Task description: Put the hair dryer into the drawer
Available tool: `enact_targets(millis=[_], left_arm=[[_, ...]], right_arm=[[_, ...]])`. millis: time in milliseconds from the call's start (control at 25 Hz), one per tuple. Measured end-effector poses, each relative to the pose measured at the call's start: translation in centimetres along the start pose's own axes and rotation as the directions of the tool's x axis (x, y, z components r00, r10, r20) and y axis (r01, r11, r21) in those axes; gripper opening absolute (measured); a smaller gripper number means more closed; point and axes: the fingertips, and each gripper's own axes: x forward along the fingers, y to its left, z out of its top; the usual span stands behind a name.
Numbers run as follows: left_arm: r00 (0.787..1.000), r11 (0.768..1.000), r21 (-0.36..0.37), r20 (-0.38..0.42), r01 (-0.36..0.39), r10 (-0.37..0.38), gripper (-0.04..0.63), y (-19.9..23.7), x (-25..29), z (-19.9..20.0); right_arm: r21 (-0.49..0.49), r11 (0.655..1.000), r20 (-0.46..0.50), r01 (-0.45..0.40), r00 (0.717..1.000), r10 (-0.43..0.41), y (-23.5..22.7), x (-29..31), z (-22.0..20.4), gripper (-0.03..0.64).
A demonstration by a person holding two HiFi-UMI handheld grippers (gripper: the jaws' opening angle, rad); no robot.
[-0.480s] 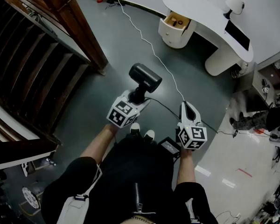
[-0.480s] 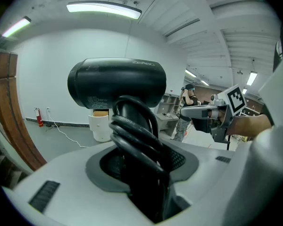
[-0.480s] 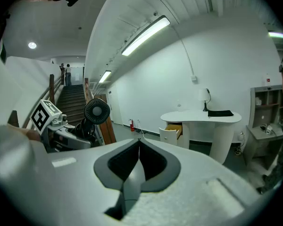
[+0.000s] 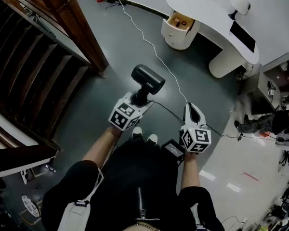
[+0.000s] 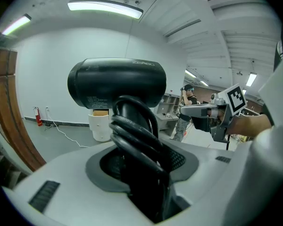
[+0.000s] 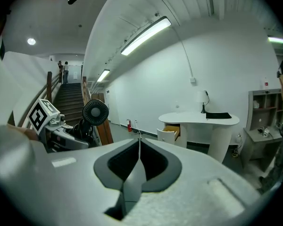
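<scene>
My left gripper [image 4: 141,100] grips the cord-wrapped handle of the black barrel-headed plastic hair dryer [image 4: 148,78] with its jaws spread wide, well short of the white curved desk's open tan-lined drawer [image 4: 181,20], which lies ahead-right, while my right gripper [image 4: 190,109] is closed and empty.

My left gripper [image 4: 140,99] and right gripper [image 4: 191,110] are white, their cubes patterned in black-and-white squares. The hair dryer [image 4: 148,78] is black. Upper right, the desk [image 4: 207,13] is white and its drawer [image 4: 179,20] tan inside. The floor [image 4: 120,47] is dark grey. Upper left, the stairs [image 4: 33,57] are brown.
</scene>
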Motion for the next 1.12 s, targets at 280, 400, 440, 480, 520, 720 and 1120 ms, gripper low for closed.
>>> enact_targets(millis=[280, 400, 440, 480, 520, 720, 1120], left_arm=[[1.000, 1.000, 0.005, -0.001, 0.012, -0.012, 0.198, 1.4, 0.3, 0.2], [1.000, 1.000, 0.013, -0.007, 0.020, -0.020, 0.198, 2.2, 0.5, 0.3], [1.000, 1.000, 0.016, -0.009, 0.022, -0.022, 0.198, 2.5, 0.5, 0.3], [1.000, 0.999, 0.019, -0.010, 0.025, -0.025, 0.198, 2.7, 0.6, 0.3], [1.000, 0.999, 0.022, -0.011, 0.029, -0.028, 0.198, 2.9, 0.6, 0.3], [0.999, 0.998, 0.038, -0.020, 0.048, -0.047, 0.198, 4.2, 0.6, 0.2], [0.997, 0.995, 0.064, -0.039, 0.073, -0.071, 0.198, 5.8, 1.5, 0.7]], right_arm=[[0.002, 1.000, 0.004, 0.008, 1.000, -0.008, 0.4, 1.3, 0.6, 0.005], [0.003, 1.000, 0.009, 0.016, 1.000, -0.016, 0.6, 2.0, 0.9, 0.005], [0.004, 1.000, 0.011, 0.019, 1.000, -0.019, 0.6, 2.3, 1.0, 0.005], [0.005, 1.000, 0.012, 0.023, 1.000, -0.023, 0.6, 2.5, 1.0, 0.005], [0.007, 1.000, 0.012, 0.026, 1.000, -0.027, 0.7, 2.7, 0.9, 0.005], [0.018, 0.999, 0.015, 0.044, 0.999, -0.044, 1.4, 3.7, 0.9, 0.005], [0.030, 0.998, 0.008, 0.057, 0.998, -0.057, 1.7, 5.6, 1.0, 0.005]])
